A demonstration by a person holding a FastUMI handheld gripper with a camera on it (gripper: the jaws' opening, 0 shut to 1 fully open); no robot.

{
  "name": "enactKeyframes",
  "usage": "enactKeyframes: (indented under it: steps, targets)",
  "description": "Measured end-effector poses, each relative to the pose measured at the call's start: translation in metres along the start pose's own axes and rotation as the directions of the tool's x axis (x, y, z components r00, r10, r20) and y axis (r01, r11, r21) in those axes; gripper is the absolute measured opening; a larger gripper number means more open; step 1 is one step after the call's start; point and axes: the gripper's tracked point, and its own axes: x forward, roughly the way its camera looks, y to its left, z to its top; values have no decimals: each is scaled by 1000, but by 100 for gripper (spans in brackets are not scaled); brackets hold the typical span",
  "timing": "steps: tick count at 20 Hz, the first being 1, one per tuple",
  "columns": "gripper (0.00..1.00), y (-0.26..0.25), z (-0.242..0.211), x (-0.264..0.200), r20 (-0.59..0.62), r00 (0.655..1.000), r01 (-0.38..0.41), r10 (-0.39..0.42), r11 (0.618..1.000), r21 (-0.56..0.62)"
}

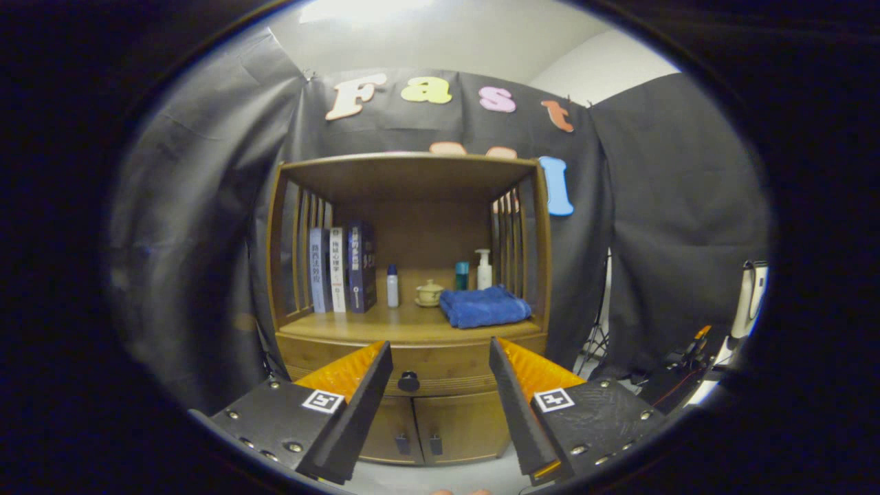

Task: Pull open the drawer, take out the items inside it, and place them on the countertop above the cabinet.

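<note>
— Books (342, 268) stand up past the left finger, right?

— Yes, then a cup (430, 293), then a soft blue towel (485, 306) past the right finger.

— Where is the drawer (419, 371)?

— Straight ahead, still shut. Its round knob (408, 381) sits between the fingers, a bit farther on.

— And the claw (440, 361)?

— Wide open, holding nothing.

— Will it pull easy?

— Wood looks stiff and heavy, I think. Pinch the small knob tight; it may slip.
</note>
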Motion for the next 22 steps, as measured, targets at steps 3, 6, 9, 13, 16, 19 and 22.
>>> enactKeyframes:
  steps: [3,6,9,13,16,19,22]
  targets:
    - [85,19,-30,40,-71,997,-40,39,999,-11]
    - [86,36,-72,81,-160,985,-70,67,998,-9]
    - [83,45,-118,118,-267,962,-68,64,998,-8]
    - [82,50,-168,166,-362,931,-57,47,998,-19]
    - [67,48,-192,183,-416,909,-58,39,998,-35]
    - [52,55,-193,188,-398,914,-98,75,994,-37]
    - [39,55,-194,186,-399,913,-104,85,994,-26]
